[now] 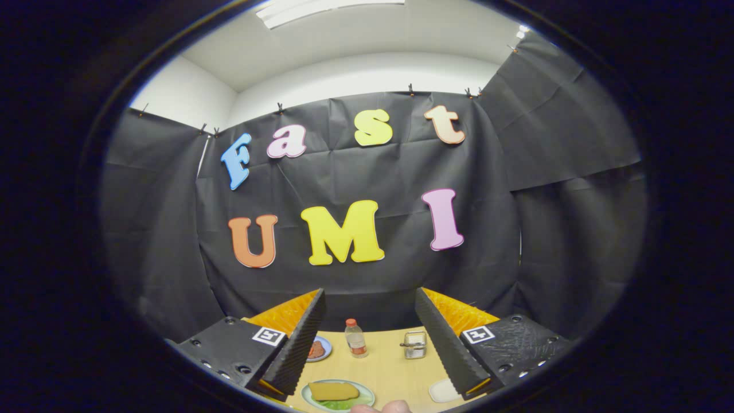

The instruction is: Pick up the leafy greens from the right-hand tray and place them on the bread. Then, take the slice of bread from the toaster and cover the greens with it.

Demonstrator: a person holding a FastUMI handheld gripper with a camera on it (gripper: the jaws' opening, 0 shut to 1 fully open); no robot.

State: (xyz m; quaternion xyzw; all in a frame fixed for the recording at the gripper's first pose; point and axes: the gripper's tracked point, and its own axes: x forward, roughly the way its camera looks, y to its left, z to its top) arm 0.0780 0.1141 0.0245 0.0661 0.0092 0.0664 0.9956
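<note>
My gripper is open, its fingers spread wide, held high above a wooden table with nothing between them. Below, between the fingers, a pale green plate carries a slice of bread. Leafy greens peek out from under the slice at its near edge. A small silver toaster stands at the far side of the table, close to the right finger. I cannot tell whether anything is in its slot. A white tray lies partly hidden behind the right finger.
A small bottle with a red cap stands left of the toaster. A blue plate with red food sits beside the left finger. A person's fingertips show just in front of the green plate. Black cloth walls close the booth.
</note>
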